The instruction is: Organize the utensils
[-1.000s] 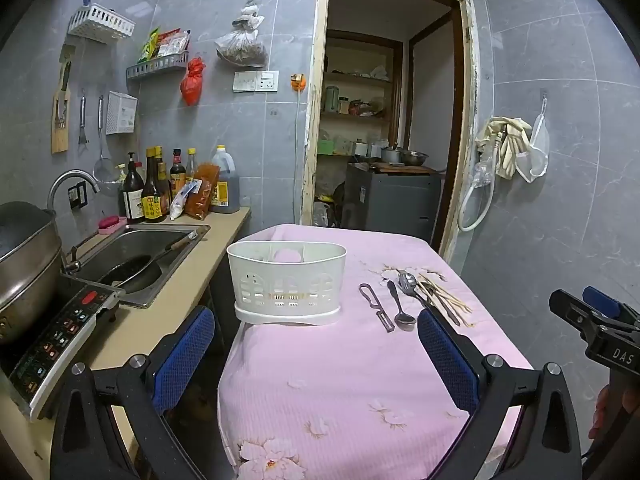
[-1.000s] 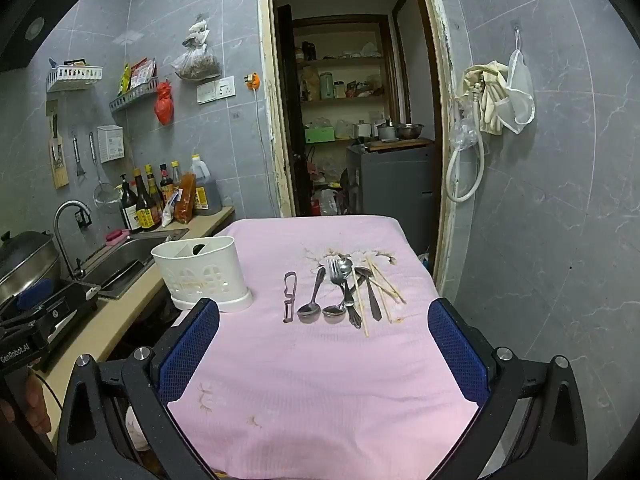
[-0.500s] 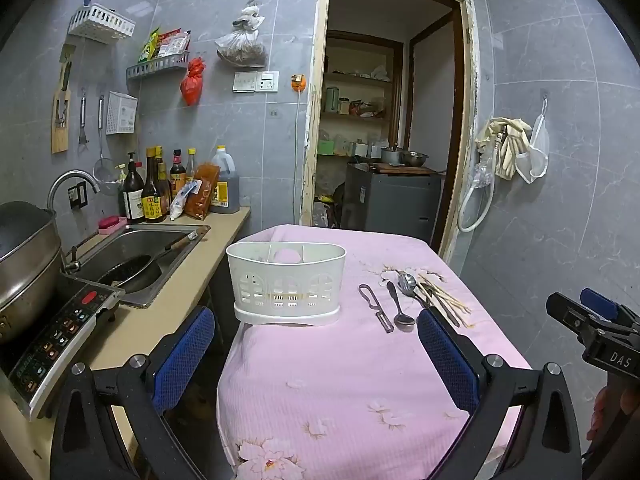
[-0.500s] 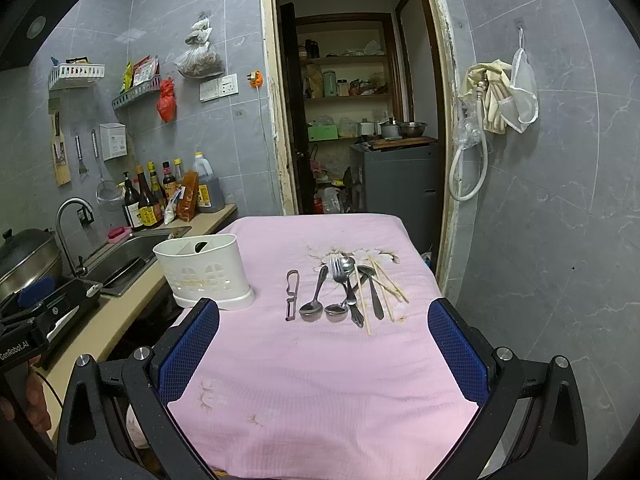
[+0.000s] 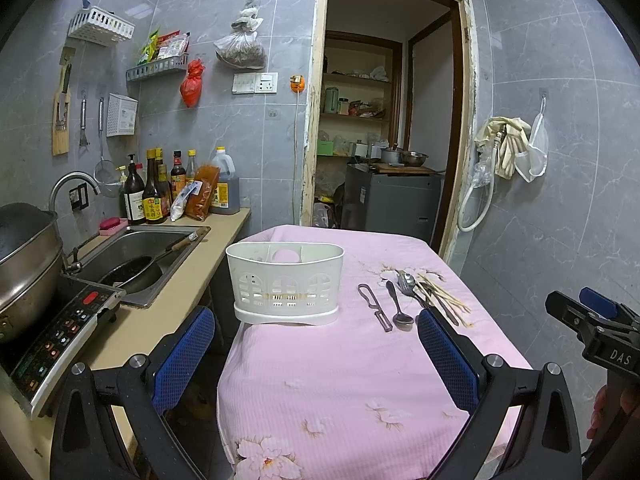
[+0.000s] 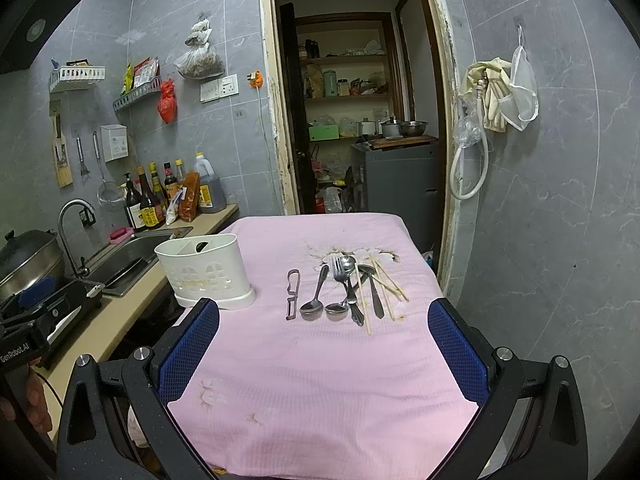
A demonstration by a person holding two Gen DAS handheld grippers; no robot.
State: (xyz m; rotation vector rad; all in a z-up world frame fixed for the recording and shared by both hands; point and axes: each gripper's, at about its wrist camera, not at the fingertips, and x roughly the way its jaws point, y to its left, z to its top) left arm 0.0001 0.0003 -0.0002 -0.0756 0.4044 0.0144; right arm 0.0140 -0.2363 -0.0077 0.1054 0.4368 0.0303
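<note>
- Pink cloth with a flower print covers the table [image 6: 320, 380]; a white plastic utensil holder [image 6: 206, 274] stands near its left edge, beside the sink [image 5: 136, 248].
- Metal utensils lie in a row to the right of the holder, apart from it: a peeler [image 6: 292, 294], a spoon [image 6: 315, 296], a fork [image 6: 346, 284] overlapping a second spoon [image 6: 340, 304], and a knife [image 6: 374, 290].
- Pale chopsticks [image 6: 384, 280] lie crossed over the right end of the row.
- Left gripper [image 5: 316, 354] hangs above the near end of the table, blue pads spread wide, grasping nothing; the right wrist view reads "GenRobot.AI" on its body.
- Right gripper [image 6: 324, 352] likewise has its pads wide apart and bare; the left wrist view reads "DAS" on its side.
- Sauce bottles [image 5: 154, 194] carry yellow labels, their print too small to read.
</note>
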